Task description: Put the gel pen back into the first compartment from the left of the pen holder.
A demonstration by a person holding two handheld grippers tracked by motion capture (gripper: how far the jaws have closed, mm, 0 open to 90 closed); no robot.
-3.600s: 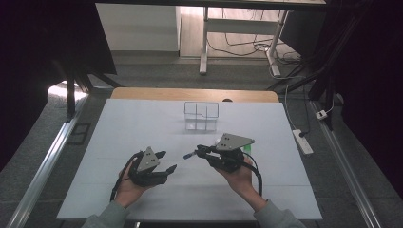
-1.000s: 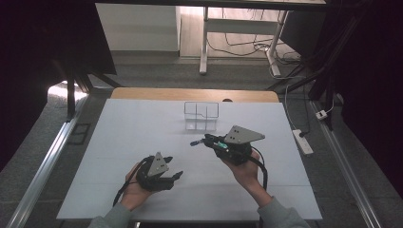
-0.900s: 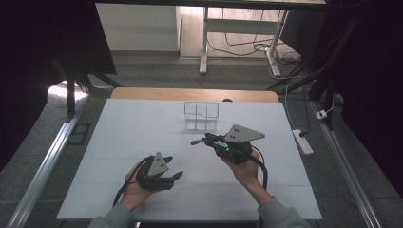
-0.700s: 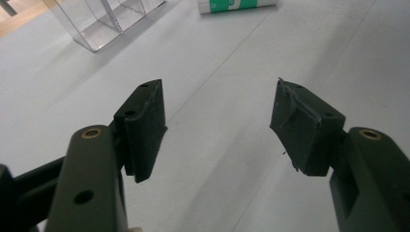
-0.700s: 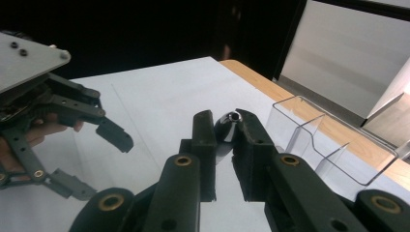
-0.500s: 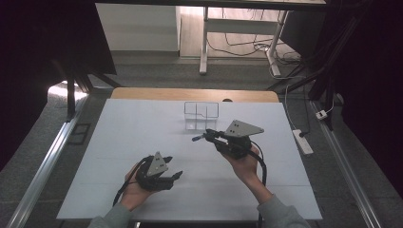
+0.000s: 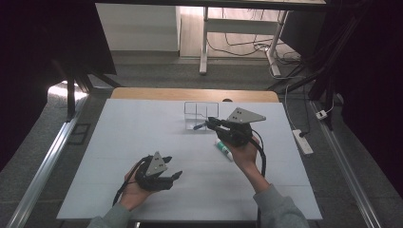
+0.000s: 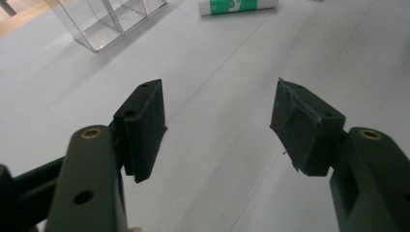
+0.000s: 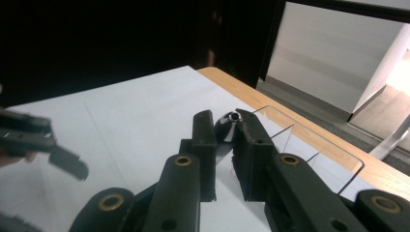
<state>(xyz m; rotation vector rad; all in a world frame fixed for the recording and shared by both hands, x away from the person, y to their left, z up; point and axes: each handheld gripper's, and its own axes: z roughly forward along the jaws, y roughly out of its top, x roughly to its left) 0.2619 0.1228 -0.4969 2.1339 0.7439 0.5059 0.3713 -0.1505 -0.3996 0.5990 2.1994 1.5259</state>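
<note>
White table (image 7: 119, 142), big and mostly bare. Clear organizer (image 7: 200, 115) near far edge. Right claw (image 7: 202, 125) clamped on small dark pen-like thing (image 9: 227, 121), long axis aimed at organizer just ahead. Left claw (image 7: 173, 176) apart, empty, well back. White-green tube (image 7: 223, 148) flat beside right hand.

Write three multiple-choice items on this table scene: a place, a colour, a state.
1. Where is the tube?
A in the left claw
B flat on the table, beside the right hand
C upright at the far edge

2. The tube's print is:
A green
B red
C blue

3. The left claw is:
A open and empty
B shut on the tube
C shut on nothing

Key: B, it lies on the white top by that hand; A, green marks on white; A, bare table shows between the spread jaws.
</note>
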